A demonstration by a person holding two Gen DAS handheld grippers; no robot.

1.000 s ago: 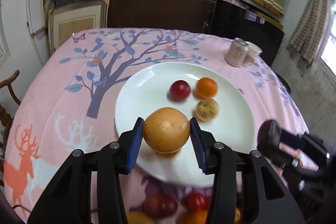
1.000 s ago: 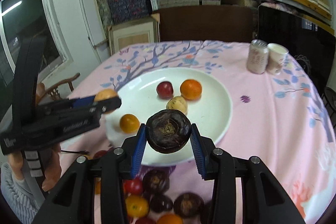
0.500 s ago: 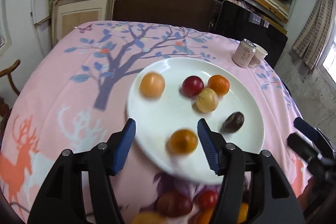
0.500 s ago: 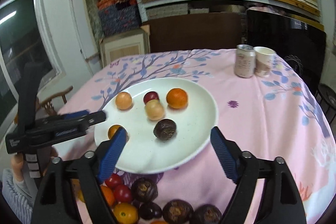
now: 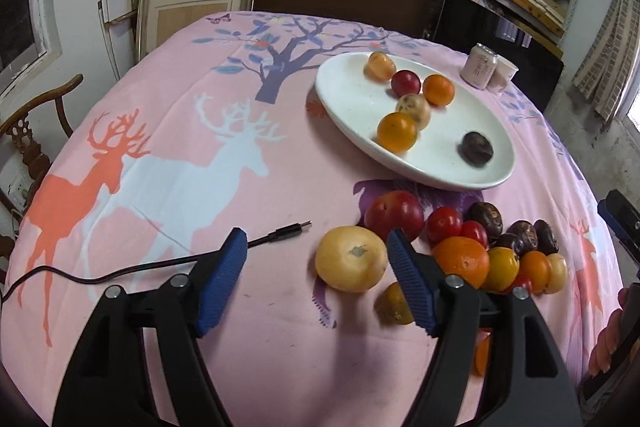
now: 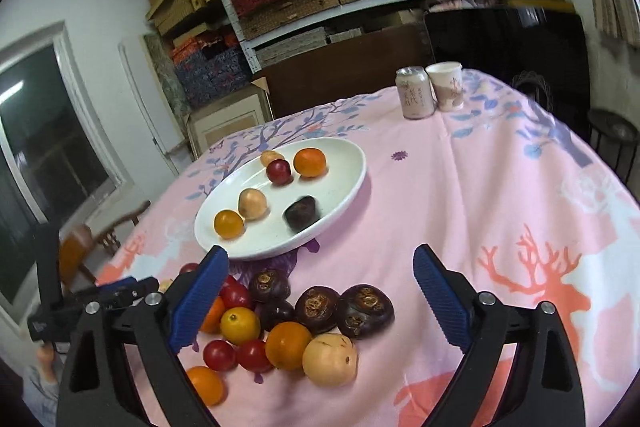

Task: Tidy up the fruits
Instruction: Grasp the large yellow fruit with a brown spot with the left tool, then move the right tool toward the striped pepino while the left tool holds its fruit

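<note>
A white plate [image 5: 348,95] [image 6: 344,183] on the pink tablecloth holds several fruits: oranges, a red plum, pale fruits and a dark passion fruit [image 5: 475,148] [image 6: 301,213]. A pile of loose fruit [image 5: 476,247] [image 6: 292,323] lies on the cloth in front of the plate. My left gripper [image 5: 316,279] is open and empty, with a large yellow fruit [image 5: 351,259] between its fingers, close to the right one. My right gripper [image 6: 320,303] is wide open and empty above the dark passion fruits [image 6: 344,309] of the pile.
A black USB cable [image 5: 168,261] lies on the cloth at the left. A can [image 6: 414,93] and a paper cup [image 6: 448,87] stand at the table's far side. A wooden chair [image 5: 32,131] is at the left edge. Shelves of boxes fill the back wall.
Both grippers let go of their fruit onto the plate, opened, and drew back toward the near pile. The left gripper has swung left and now frames the large yellow fruit.
</note>
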